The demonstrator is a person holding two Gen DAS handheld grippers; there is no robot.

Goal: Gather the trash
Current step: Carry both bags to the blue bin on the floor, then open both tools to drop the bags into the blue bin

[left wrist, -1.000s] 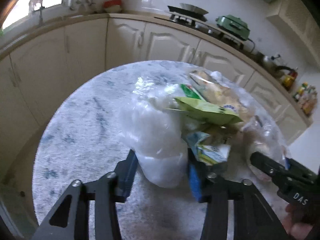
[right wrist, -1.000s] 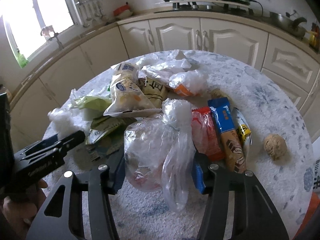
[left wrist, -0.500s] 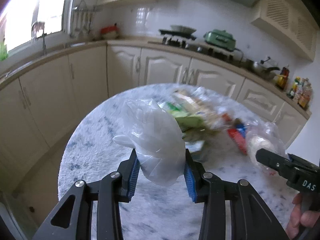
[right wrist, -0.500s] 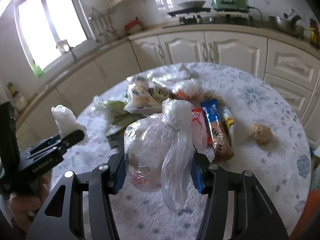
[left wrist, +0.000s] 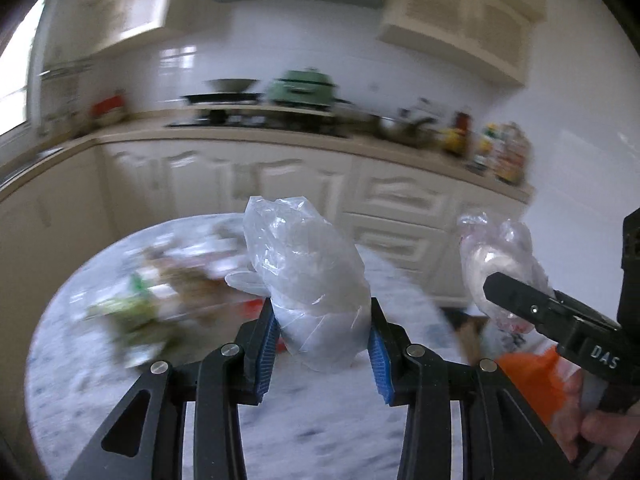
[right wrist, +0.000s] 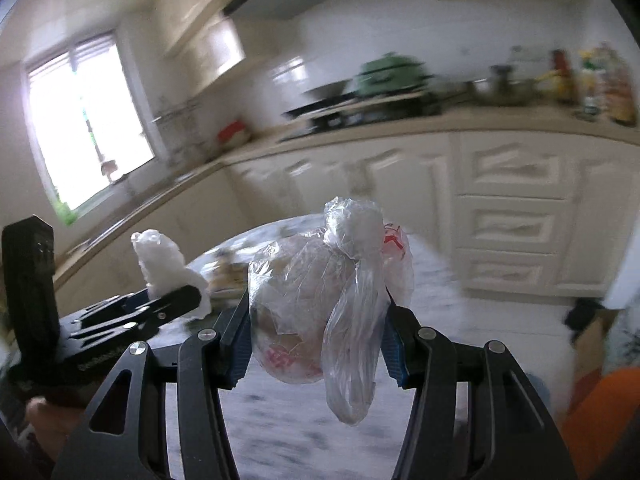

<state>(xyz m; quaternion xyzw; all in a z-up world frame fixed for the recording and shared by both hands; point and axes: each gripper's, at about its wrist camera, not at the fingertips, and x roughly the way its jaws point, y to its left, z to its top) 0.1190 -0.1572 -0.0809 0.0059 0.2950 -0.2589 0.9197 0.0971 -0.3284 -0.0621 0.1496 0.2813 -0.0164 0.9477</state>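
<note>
Between my left gripper's (left wrist: 322,344) blue pads I see a crumpled white plastic bag (left wrist: 308,280) pinched, clear above the round table (left wrist: 80,360). Between my right gripper's (right wrist: 318,344) pads sits a knotted clear bag (right wrist: 316,300), also pinched. Only the left view shows the blurred wrappers (left wrist: 160,296) left of its fingers.

We read one clear marking: the white letters "DAS" on the black body of the right gripper (left wrist: 516,292), as seen from the left wrist camera. On the left gripper (right wrist: 176,298), seen from the right wrist camera, we find a line of pale lettering along its side plate, too blurred to read. The clear knotted bag (right wrist: 316,312) carries red printing below its knot; we cannot make out any characters.
</note>
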